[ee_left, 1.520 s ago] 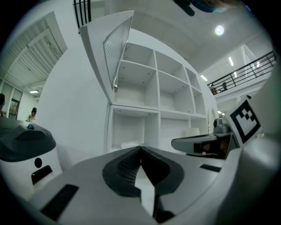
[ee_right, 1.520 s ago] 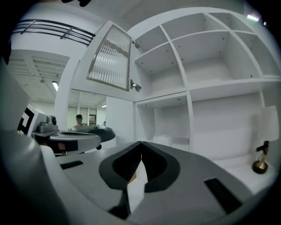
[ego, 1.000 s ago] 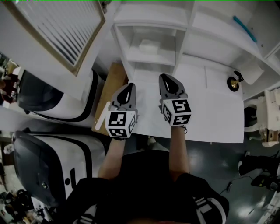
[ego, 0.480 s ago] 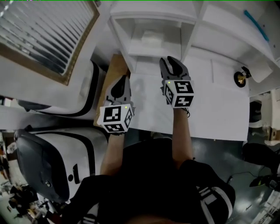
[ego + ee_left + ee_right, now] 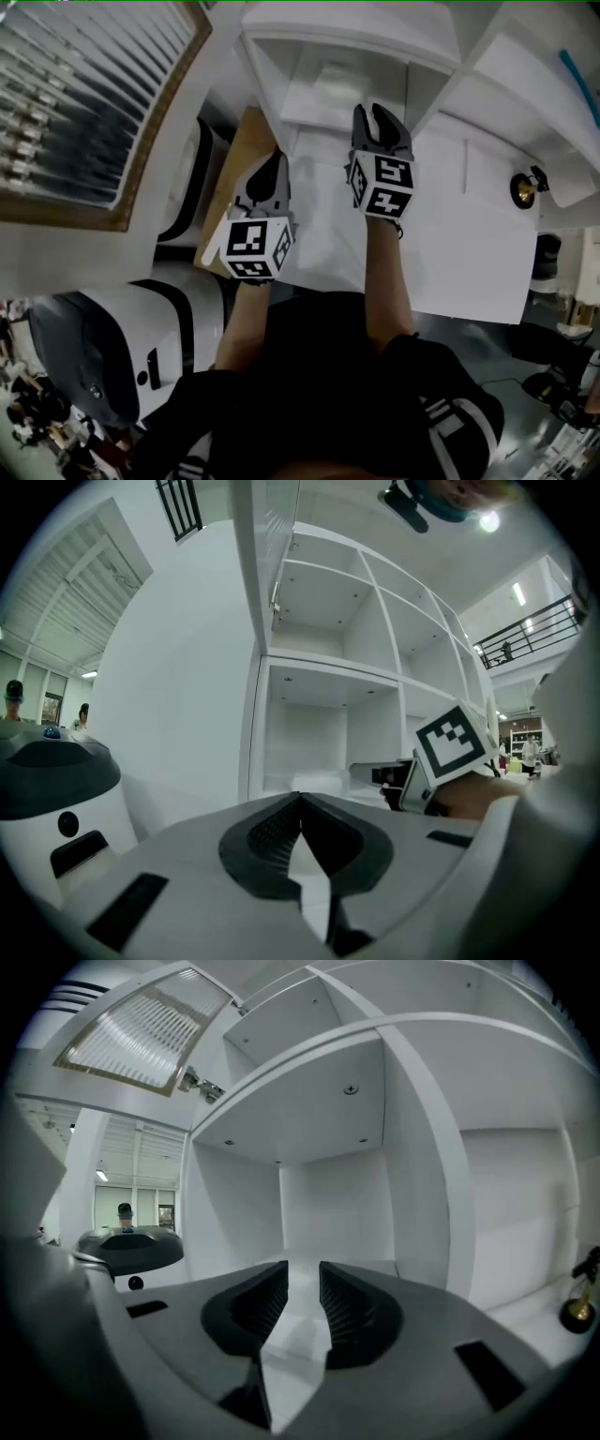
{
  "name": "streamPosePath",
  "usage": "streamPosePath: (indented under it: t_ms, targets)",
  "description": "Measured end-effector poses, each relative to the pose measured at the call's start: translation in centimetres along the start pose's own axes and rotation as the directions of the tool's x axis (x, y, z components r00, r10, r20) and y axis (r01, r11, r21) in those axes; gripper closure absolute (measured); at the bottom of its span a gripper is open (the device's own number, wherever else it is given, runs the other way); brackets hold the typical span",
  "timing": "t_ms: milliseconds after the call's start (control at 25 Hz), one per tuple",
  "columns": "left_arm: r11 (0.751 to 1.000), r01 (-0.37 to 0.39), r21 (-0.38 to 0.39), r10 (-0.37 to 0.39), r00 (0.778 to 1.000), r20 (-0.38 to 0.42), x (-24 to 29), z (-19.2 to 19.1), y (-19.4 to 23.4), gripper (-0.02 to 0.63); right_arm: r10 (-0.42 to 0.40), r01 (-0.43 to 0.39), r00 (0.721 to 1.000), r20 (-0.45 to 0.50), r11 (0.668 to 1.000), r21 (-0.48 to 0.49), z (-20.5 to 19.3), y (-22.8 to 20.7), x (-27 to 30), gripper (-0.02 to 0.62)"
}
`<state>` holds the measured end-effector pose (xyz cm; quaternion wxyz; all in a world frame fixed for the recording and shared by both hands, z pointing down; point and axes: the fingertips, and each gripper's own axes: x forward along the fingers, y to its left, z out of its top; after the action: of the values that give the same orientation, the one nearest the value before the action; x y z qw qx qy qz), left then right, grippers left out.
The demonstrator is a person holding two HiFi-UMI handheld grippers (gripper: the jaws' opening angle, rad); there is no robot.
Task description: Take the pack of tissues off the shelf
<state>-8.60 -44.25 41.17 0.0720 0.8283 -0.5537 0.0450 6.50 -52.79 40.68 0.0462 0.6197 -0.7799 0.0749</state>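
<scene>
The white pack of tissues (image 5: 336,81) lies on the floor of a cubby in the white shelf unit (image 5: 281,37); it also shows pale at the cubby's mouth in the left gripper view (image 5: 312,781). My right gripper (image 5: 379,114) points into that cubby, its tips just short of the pack, jaws open by a narrow gap with nothing gripped (image 5: 303,1283). My left gripper (image 5: 270,173) hangs back over the desk's left end, shut and empty (image 5: 300,797). The right gripper (image 5: 384,775) is seen from the left one, at the cubby mouth.
A white desk (image 5: 469,253) runs under the shelves. A small brass ornament (image 5: 525,187) stands at its right end (image 5: 577,1312). A wooden board (image 5: 234,178) and white-and-black machines (image 5: 103,356) are at the left. A framed slatted panel (image 5: 84,103) hangs upper left.
My right gripper has moved forward to the cubby with the tissue pack. The left gripper stayed behind near the desk's left end.
</scene>
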Motion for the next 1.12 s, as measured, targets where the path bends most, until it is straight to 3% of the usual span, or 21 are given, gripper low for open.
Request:
streamPosePath:
  t_ms: [360,440,640,1120]
  targets:
    - [1.0,0.011,-0.007,-0.011,0.999,-0.043,3.4,-1.0,-0.7,0.595,-0.039,0.039,0.998,-0.053,0.999,-0.006,-0.6,-1.1,3.2,0.489]
    - [1.0,0.012,-0.007,-0.012,0.999,-0.048,3.7,-1.1,-0.8,0.595,-0.043,0.041,0.998,-0.055,0.999,-0.031,-0.5,-1.0,3.3,0.567]
    - [1.0,0.01,0.004,-0.01,0.999,-0.039,3.5,-0.6,-1.0,0.595,-0.031,0.03,0.996,-0.084,0.999,-0.02,-0.9,-0.7,3.2,0.577]
    - [0.999,0.023,0.034,-0.025,0.998,0.053,-1.2,2.5,-2.5,0.595,0.08,-0.08,0.994,0.074,0.997,-0.011,3.6,2.4,-3.1,0.578]
